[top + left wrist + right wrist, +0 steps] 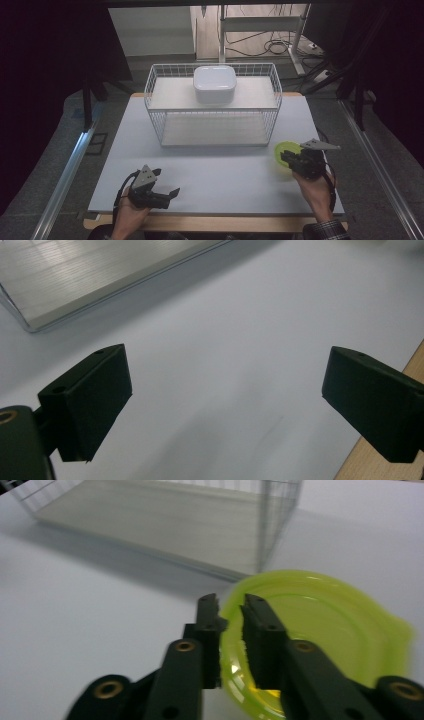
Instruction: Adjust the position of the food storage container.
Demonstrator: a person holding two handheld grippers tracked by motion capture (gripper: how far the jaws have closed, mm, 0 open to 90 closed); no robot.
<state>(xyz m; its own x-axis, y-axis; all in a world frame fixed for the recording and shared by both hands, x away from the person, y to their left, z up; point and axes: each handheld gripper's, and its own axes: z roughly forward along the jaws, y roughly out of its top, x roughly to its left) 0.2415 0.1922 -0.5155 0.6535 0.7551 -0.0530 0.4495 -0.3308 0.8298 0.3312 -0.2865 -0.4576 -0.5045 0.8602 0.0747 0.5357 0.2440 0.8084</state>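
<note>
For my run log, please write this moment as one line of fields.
left gripper: open, nothing held, above white table | right gripper: jaws closed on rim of green plate | white box: on wire rack

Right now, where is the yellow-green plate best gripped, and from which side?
Grip the plate by its thin raised rim on the person's side, coming in low from the table's near edge. It lies flat, so only the rim fits between the jaws. The right claw is already closed on that near rim.
</note>
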